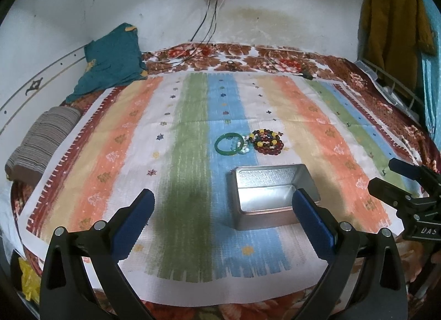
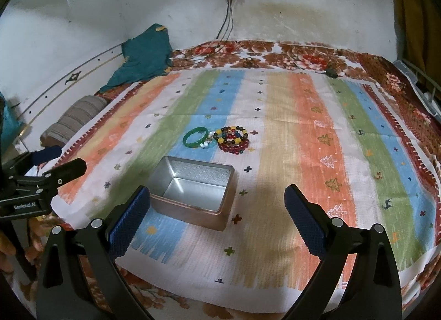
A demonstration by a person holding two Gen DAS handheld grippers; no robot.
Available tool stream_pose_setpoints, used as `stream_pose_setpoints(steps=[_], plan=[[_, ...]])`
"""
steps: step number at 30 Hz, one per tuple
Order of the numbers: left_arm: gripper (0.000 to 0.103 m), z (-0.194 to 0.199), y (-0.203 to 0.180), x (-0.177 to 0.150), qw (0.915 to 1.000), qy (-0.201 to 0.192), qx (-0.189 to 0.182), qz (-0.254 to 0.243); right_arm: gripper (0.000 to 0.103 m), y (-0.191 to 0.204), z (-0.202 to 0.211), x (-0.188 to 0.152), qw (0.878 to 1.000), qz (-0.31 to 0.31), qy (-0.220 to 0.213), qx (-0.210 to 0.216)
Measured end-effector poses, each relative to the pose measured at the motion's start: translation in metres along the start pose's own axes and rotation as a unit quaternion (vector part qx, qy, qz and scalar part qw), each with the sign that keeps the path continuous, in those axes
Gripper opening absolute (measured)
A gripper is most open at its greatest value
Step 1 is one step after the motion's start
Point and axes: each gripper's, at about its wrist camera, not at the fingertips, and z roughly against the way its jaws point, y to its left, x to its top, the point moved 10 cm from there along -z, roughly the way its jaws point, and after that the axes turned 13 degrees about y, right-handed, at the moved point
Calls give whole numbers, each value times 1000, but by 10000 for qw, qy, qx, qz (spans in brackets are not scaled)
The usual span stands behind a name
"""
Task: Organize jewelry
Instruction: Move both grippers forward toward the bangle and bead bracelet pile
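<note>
Left wrist view: both grippers' fingers [image 1: 139, 218] spread wide, holding nothing. Bracelets [image 1: 266, 141] lie beyond the empty tin [image 1: 271, 192]; next, probably grasp 1.

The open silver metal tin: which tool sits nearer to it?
Left. The left tool has one finger overlapping the open silver metal tin's near right corner; the right tool hovers off to its right.

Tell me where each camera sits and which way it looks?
Left wrist view: sits on the left claw, looks forward over the tin box toward the wall; shows its own fingers and the right claw.
Right wrist view: sits on the right claw, same direction; shows the left claw.
Both share the box, green bangle and bead bracelets.
</note>
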Motion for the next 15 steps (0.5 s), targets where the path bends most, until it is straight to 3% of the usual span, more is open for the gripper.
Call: stream_pose_setpoints(steps=[15], plan=[[97, -10, 10, 13, 9997, 105, 183, 103, 99, -7, -7, 15, 9998, 73, 23, -197]])
